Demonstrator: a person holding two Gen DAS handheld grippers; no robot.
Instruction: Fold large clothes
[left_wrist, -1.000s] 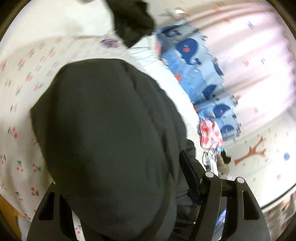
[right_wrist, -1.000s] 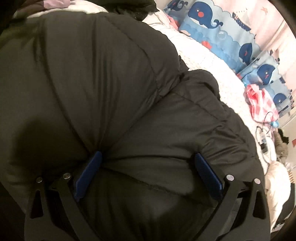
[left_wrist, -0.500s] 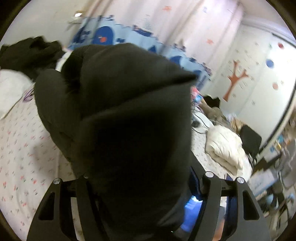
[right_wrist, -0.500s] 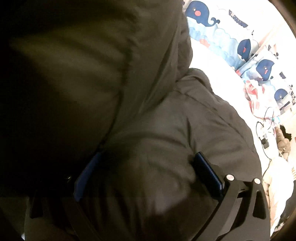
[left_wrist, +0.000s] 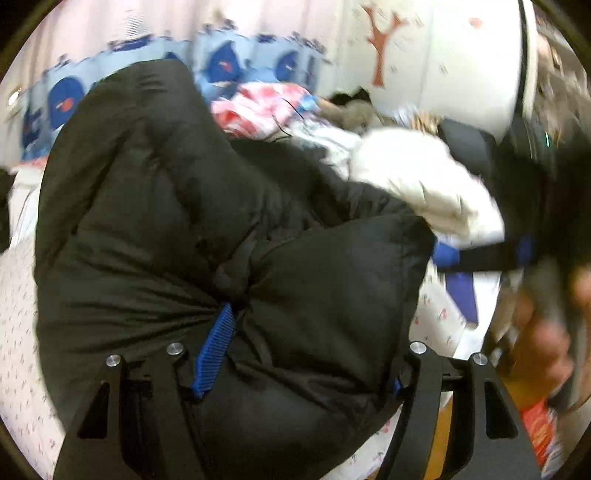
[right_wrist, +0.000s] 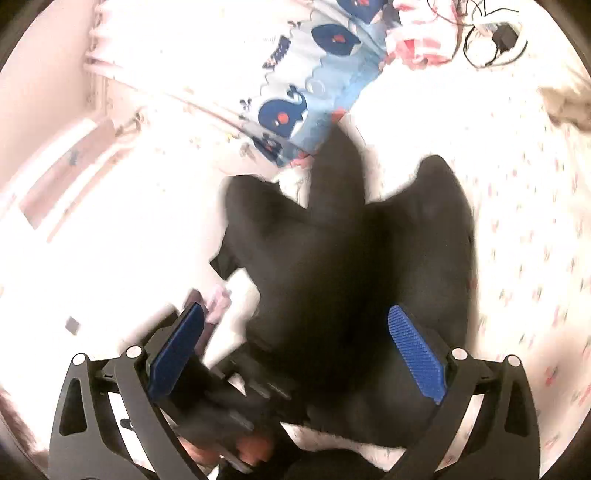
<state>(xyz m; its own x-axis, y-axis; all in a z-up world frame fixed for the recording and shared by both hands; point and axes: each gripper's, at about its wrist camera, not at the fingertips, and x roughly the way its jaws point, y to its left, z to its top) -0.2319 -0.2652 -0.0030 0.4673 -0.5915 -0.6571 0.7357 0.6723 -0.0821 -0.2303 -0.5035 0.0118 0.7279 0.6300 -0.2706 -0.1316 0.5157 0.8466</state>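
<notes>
A black puffy jacket (left_wrist: 184, 240) lies bunched on the floral bed sheet (left_wrist: 18, 332). My left gripper (left_wrist: 306, 369) is shut on a thick fold of it. One blue pad (left_wrist: 214, 350) presses into the fabric; the other pad is buried under the padding. In the right wrist view the jacket (right_wrist: 369, 277) hangs below my right gripper (right_wrist: 295, 350), whose two blue pads (right_wrist: 417, 354) stand wide and bare, open. The right gripper (left_wrist: 480, 258) also shows at the right of the left wrist view, just off the jacket's corner. A hand (right_wrist: 255, 450) holds the left gripper's tool low in the right wrist view.
A white puffy garment (left_wrist: 424, 184) lies just behind the jacket, a red-and-white checked cloth (left_wrist: 266, 107) further back. A blue whale-print bumper (right_wrist: 295, 110) lines the bed's far side. Charger cables (right_wrist: 495, 37) lie on the sheet. A hand (left_wrist: 546, 343) blurs at the right.
My right gripper has let go of the jacket and pulled back above it. My left gripper has rolled and swung across the bed with the jacket still clamped.
</notes>
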